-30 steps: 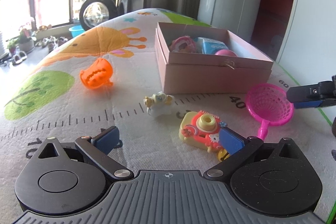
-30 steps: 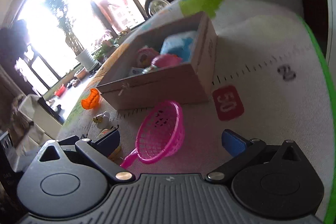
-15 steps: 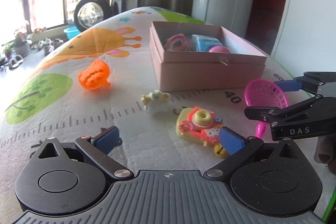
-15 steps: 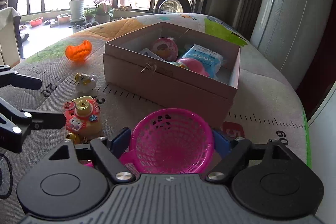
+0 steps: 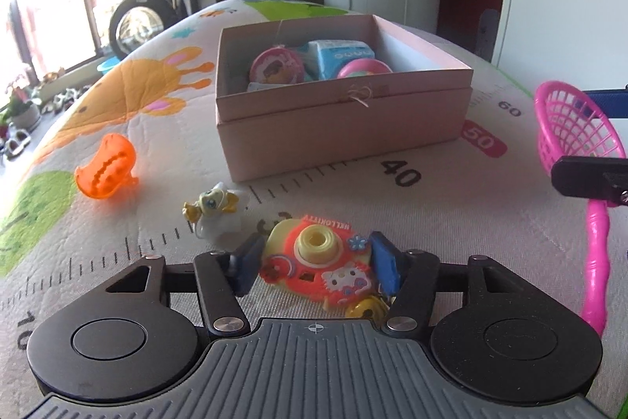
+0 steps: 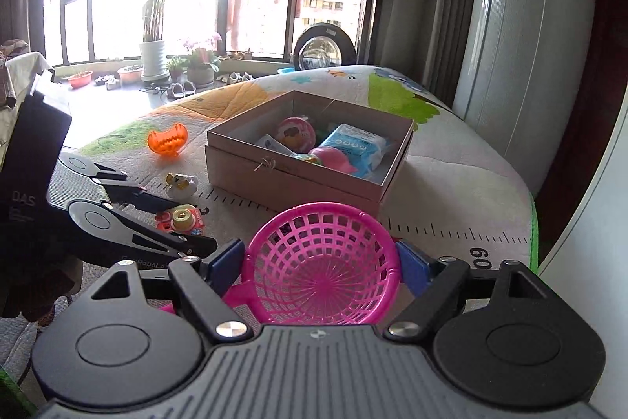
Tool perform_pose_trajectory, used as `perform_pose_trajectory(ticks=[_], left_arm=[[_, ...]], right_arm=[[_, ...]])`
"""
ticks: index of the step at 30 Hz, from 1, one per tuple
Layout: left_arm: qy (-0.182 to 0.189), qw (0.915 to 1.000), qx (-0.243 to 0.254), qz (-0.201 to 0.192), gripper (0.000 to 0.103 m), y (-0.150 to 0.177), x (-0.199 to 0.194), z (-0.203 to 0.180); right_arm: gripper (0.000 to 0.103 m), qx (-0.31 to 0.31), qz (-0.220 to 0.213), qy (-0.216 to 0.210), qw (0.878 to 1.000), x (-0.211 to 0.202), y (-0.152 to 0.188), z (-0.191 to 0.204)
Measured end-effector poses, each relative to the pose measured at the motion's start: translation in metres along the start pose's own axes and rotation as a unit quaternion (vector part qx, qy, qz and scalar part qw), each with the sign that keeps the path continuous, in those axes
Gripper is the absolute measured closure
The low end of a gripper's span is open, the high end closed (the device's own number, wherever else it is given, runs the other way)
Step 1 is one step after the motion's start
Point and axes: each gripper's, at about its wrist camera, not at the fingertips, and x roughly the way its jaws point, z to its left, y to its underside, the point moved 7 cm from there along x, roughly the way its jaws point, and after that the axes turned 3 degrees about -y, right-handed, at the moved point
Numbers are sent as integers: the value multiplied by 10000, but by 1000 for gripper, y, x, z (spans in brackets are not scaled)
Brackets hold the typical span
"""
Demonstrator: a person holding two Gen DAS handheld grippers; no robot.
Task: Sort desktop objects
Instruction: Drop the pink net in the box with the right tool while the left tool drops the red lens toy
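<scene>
A yellow and orange toy camera point(image 5: 333, 277) lies on the play mat between the pads of my left gripper point(image 5: 316, 254). Its jaws are closing and both blue pads touch the toy's sides. My right gripper point(image 6: 318, 262) is shut on the rim of a pink scoop net point(image 6: 322, 285), held off the mat in front of the pink cardboard box point(image 6: 290, 179). In the left wrist view the net point(image 5: 573, 128) hangs at the right edge, its handle pointing down. An orange toy point(image 5: 108, 169) and a small yellow-white figurine point(image 5: 216, 211) lie left of the box point(image 5: 341, 136).
The open box holds a blue pack point(image 6: 353, 148) and round pink toys point(image 6: 296, 132). The printed mat point(image 5: 451, 207) drops away at its rounded edges. A window sill with potted plants point(image 6: 153, 61) and a wheel point(image 6: 324, 48) lie beyond.
My left gripper moved forward over the toy camera and its jaws narrowed onto it. My right gripper rolled upright, shut on the pink net's rim and lifted it.
</scene>
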Motion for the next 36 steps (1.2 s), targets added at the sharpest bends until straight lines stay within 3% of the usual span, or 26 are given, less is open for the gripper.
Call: perform_pose_trajectory(ticks=[3,8,11,13,15,16,21,25,29,33,36], left_arm=[[-19,9996,126,-251,40,-8,-17,1],[108,9912,313,-1280,40,-77,-64,4],[-85,9832,475,-1760,40,-123,-64,1],[17,9825,459,-1804,38,-146,-50,-1],[89,9856,198,-1677,16,-158,-34,5],[77,9870,-43,-1606,13,-158,-29,13],[2,9904,-349,-1337,6,-114,-31,39],[-25,9937,-307,-1074,5,-61,-35,43],[-8,9951,-484,-861,4,-20,-36,47],[52,9953,-611,-756,3,0,-35,56],[-58,9942,-805,-715,3,6,-33,71]], right_arm=[[20,-38,-272,55,9996,-17,-9,-6],[20,122,-693,105,9975,-38,-32,-21],[20,109,-844,162,9962,-38,-44,-25],[20,124,-882,161,9959,-34,-50,-25],[20,82,-916,223,9955,-30,-58,-27],[20,17,-954,288,9950,-30,-62,-28],[20,-528,-1267,702,9881,-24,-98,-41],[20,-1160,-1262,1027,9798,24,-136,-44],[20,-1701,-961,825,9773,93,-152,-23],[20,-2285,-600,563,9701,149,-142,7],[24,-2045,-42,50,9789,180,-131,16]])
